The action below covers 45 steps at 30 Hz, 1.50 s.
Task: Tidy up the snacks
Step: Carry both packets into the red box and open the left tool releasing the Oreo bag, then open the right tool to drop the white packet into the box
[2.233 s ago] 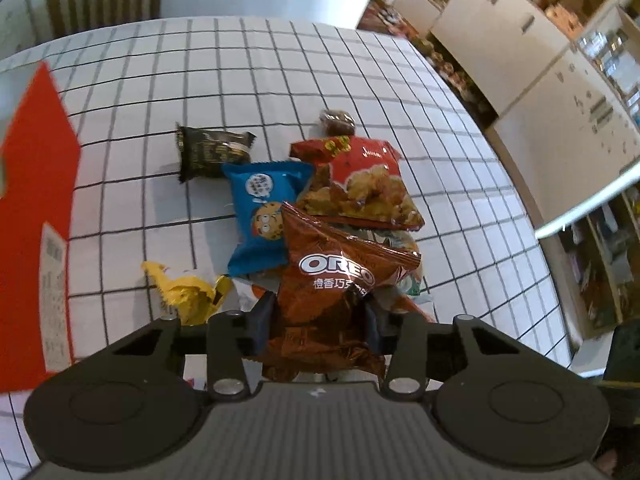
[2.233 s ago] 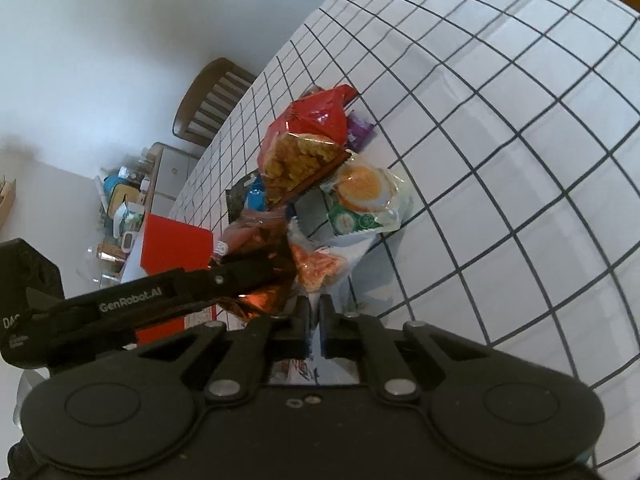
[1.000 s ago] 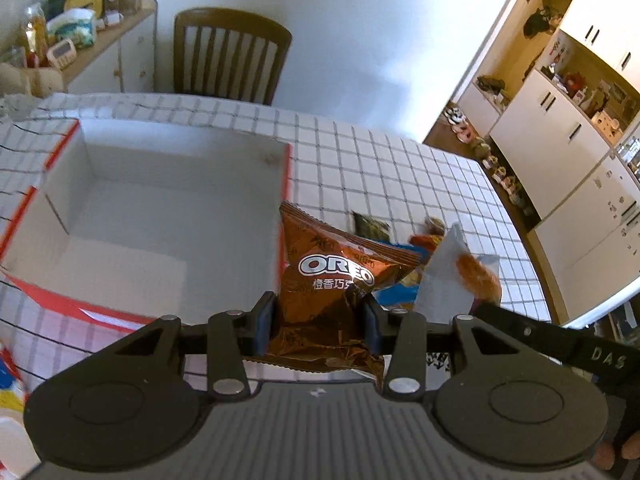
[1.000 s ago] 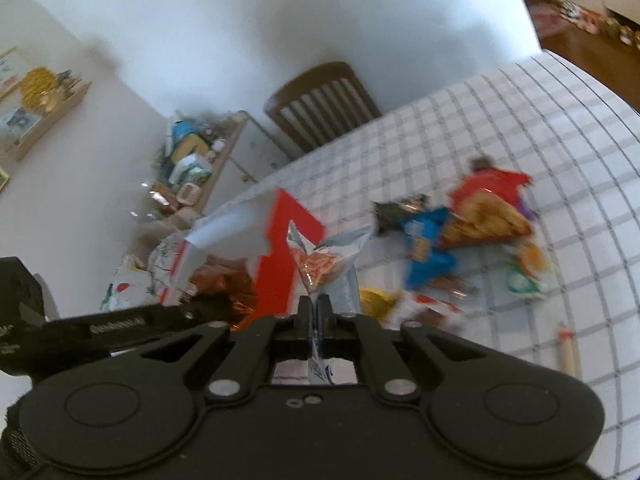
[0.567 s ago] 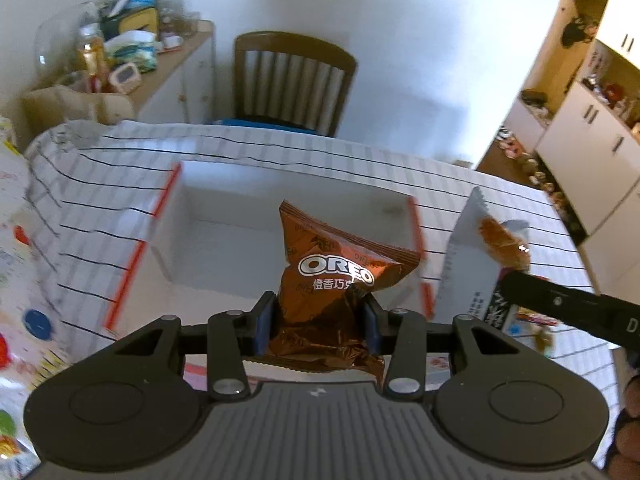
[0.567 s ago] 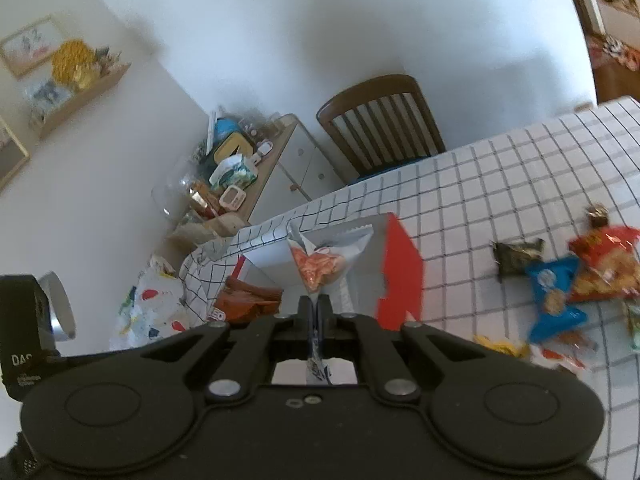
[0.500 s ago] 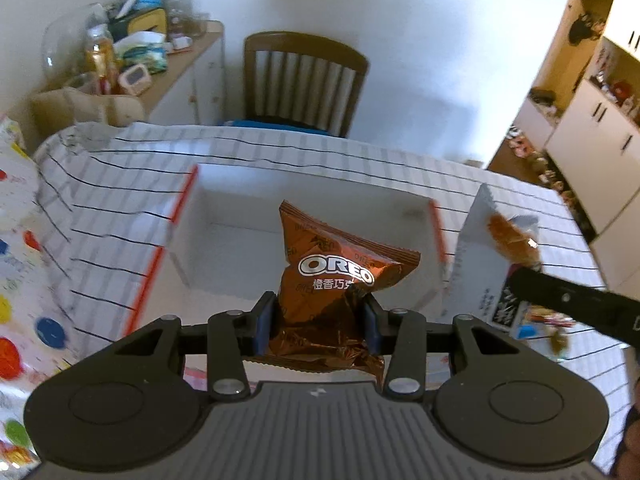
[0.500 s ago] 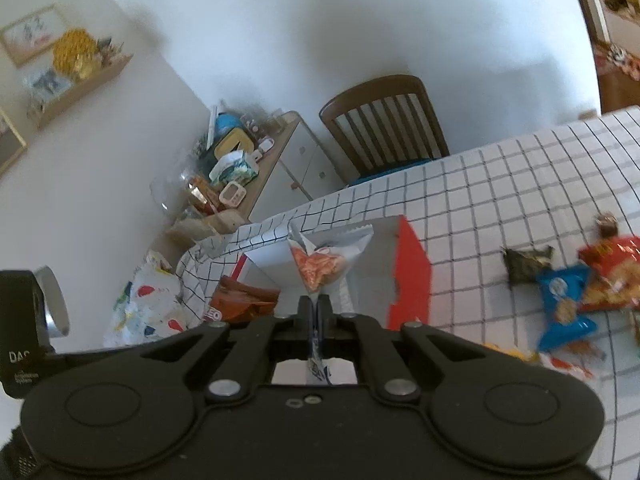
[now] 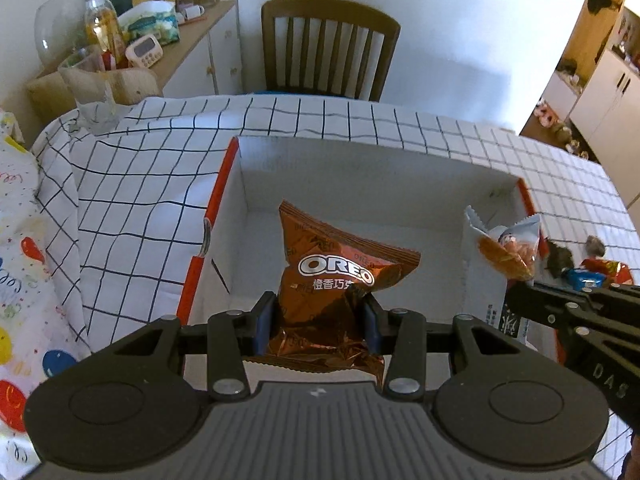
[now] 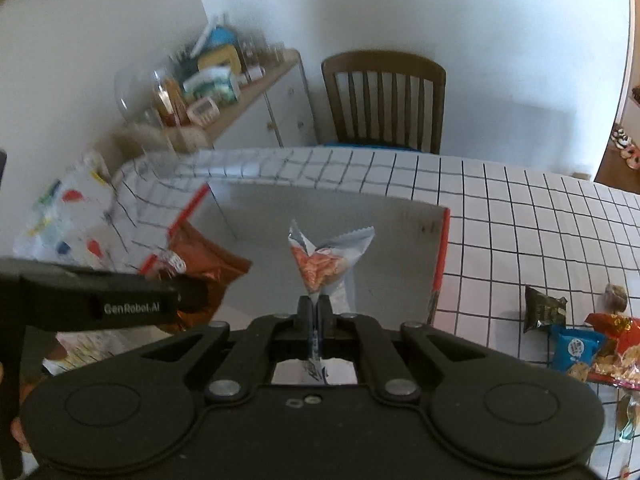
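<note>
My left gripper is shut on a brown Oreo packet and holds it upright above the open red-and-white box. My right gripper is shut on a pale grey snack packet with orange snacks printed on it, held over the same box. That grey packet also shows in the left wrist view at the box's right wall. The Oreo packet also shows in the right wrist view at the box's left side. The box interior looks bare.
Several loose snack packets lie on the checked tablecloth right of the box: a dark one, a blue one, a red one. A wooden chair stands behind the table. A cluttered sideboard is at the back left.
Both grippers have carried their packets from the snack pile over to the box and now hang above its opening. Over the last half second they moved a little closer over it.
</note>
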### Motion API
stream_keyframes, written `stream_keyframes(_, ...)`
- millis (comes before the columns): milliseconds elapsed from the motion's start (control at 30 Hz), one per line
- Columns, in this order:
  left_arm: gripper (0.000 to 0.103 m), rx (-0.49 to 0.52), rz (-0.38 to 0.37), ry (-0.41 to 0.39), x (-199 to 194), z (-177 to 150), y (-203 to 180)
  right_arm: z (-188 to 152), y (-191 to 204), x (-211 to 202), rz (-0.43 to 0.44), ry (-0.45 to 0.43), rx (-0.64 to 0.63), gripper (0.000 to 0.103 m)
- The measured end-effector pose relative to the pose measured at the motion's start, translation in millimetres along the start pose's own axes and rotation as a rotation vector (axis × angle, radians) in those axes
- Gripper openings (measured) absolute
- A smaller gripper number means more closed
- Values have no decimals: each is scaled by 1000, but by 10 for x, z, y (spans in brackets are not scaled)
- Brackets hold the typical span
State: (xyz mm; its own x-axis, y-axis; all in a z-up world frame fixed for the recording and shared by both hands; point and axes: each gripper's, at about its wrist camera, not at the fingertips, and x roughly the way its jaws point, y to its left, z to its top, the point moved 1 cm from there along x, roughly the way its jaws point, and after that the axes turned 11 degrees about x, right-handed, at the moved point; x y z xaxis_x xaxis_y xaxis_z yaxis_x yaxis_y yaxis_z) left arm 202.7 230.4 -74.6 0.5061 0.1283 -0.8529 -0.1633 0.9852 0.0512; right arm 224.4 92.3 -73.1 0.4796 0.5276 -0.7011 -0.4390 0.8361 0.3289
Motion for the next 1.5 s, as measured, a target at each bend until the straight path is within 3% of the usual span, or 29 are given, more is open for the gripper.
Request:
stream_keyframes(267, 43, 39, -12, 66, 330, -16, -82, -60, -1, 289, -65, 55, -24, 1)
stream_keyframes(533, 43, 46, -29, 140, 532, -123, -178, -118, -90, 472, -86, 126, 31, 2)
stream_keyframes(800, 44, 44, -51, 165, 582, -160, -222, -144, -153, 445, -75, 131, 68, 12)
stream_keyframes(833, 44, 42, -52, 163, 585, -155, -208, -143, -155, 429, -75, 127, 66, 14)
stream_keyframes(900, 64, 34, -48, 158, 594, -134, -167, -139, -157, 391, -69, 121, 65, 17)
stream_keyframes(967, 71, 24, -42, 138, 572, -112, -132, -125, -168, 358, -63, 119, 72, 19)
stream_keyframes(1300, 71, 22, -46, 47, 201, -131, -138, -103, -174, 33, -25, 73, 90, 32)
stream_keyframes(1500, 72, 27, -61, -27, -92, -166, -192, -126, -181, -225, -16, 36, 92, 46)
